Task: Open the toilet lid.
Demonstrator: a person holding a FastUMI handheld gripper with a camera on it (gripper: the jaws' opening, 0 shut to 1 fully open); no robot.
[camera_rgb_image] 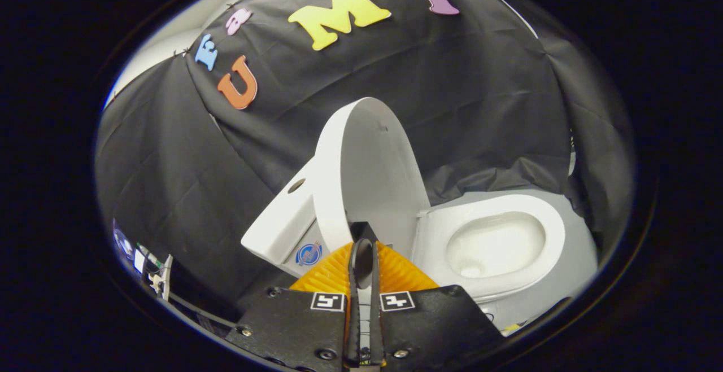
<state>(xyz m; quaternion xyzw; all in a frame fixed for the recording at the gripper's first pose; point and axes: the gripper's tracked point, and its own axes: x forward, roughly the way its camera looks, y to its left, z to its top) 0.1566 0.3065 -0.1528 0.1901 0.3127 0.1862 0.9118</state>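
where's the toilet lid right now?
In the gripper view the lid stands raised, just beyond the gripper, whose jaws are closed together, with the tank on one side and the open bowl on the other.

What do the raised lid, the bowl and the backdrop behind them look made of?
Lid: probably smooth hard plastic, thin and evenly white with a soft sheen. Bowl: looks like glazed ceramic, glossy with bright highlights. Backdrop: matte black cloth, creased and draped. The gripper has its jaws closed together just before the lid, holding nothing.
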